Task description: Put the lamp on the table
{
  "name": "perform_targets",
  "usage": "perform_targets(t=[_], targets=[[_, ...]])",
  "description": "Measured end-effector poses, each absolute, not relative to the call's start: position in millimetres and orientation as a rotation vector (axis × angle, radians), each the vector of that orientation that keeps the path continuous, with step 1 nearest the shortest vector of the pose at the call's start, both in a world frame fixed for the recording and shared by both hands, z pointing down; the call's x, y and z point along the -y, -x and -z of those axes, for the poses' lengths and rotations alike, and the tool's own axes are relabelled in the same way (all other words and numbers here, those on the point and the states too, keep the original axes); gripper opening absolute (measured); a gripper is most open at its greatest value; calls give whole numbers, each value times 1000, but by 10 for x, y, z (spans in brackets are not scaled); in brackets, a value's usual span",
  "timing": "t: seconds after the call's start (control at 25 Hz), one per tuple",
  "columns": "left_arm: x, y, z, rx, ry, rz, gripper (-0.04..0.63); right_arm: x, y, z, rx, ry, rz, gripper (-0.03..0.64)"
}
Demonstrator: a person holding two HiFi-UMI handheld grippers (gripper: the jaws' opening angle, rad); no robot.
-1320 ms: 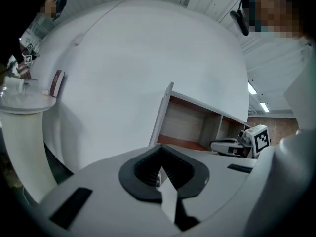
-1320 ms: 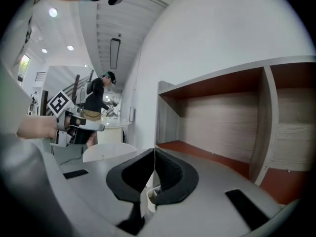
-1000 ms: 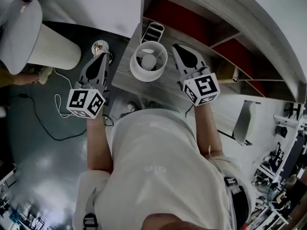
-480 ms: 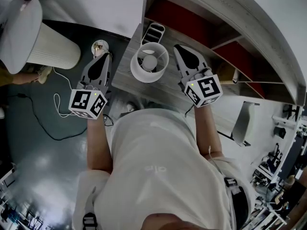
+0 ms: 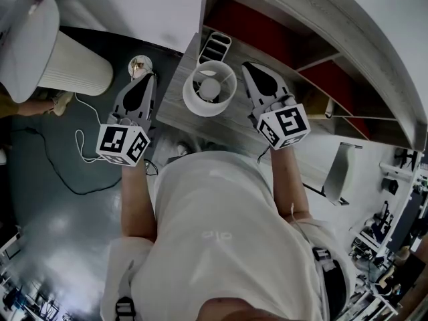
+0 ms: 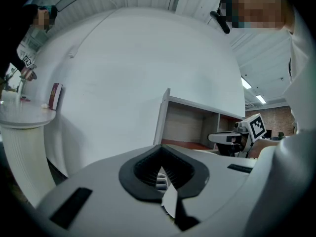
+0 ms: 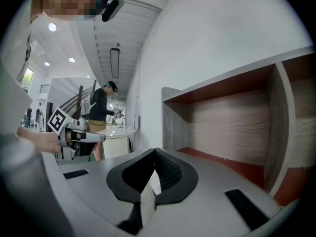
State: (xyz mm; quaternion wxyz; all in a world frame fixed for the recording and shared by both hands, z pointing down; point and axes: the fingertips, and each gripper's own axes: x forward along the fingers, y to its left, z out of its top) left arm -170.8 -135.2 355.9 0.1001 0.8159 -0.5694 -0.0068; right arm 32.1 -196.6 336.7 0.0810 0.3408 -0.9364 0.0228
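The lamp, seen from above as a round white shade with the bulb inside, stands on the grey wooden table. My left gripper hangs left of it, beyond the table's left edge and over the dark floor. My right gripper is over the table just right of the shade. Neither touches the lamp. In the left gripper view the left gripper has its black pads closed together with nothing between them. The right gripper looks the same in the right gripper view.
A black wire rack sits behind the lamp at the table's back. A shelf unit with red boards runs along the right. A round white counter stands at left, with a cable on the floor. A person stands by that counter.
Almost nothing. Both grippers have shifted very slightly and the lamp stays where it was on the table.
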Motion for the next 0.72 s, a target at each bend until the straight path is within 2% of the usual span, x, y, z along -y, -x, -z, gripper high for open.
perform_targets(t=[0.72], targets=[[1273,1657,-3612,1671,-2402,-26,15,1914,-321,-3378,2794,-992,-63,29]])
